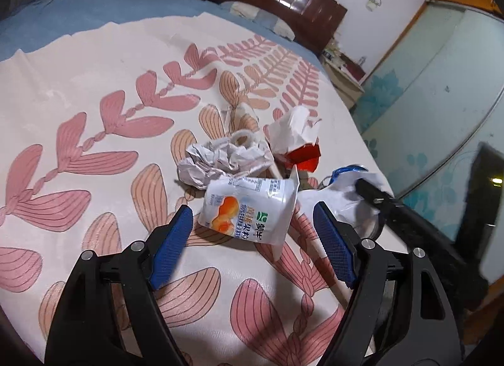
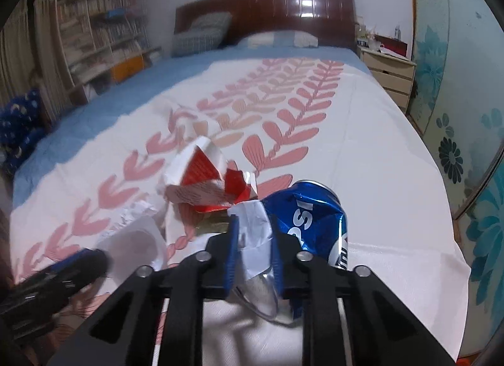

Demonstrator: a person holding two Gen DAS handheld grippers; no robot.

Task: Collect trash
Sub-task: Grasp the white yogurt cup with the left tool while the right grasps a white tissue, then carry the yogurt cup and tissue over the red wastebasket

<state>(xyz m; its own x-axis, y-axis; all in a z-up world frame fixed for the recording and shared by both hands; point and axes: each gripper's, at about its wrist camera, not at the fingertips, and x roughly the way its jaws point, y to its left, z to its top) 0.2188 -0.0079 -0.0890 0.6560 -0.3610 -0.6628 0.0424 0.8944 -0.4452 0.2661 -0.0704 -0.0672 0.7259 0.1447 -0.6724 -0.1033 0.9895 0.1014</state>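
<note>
Left wrist view: your left gripper (image 1: 253,219) is spread wide, nothing between its two blue pads (image 1: 171,244). One crushed yogurt cup (image 1: 249,208) lies on its side on the leaf-print bedspread (image 1: 94,82), just ahead of the gap. Behind it, touching: one crumpled paper wad (image 1: 220,158). Further right: one torn red-and-white carton (image 1: 297,142). Count here: three loose trash items in a tight cluster, plus what the right gripper (image 1: 375,193) grips at the right edge.

Right wrist view: your right gripper (image 2: 253,240) is clenched on one white paper scrap (image 2: 255,224), with a clear plastic piece (image 2: 264,298) below the pads. One dented blue Pepsi can (image 2: 310,218) sits just beside it, right. The red-and-white carton (image 2: 204,183) lies ahead-left. One left gripper finger (image 2: 53,281) shows at lower left.
</note>
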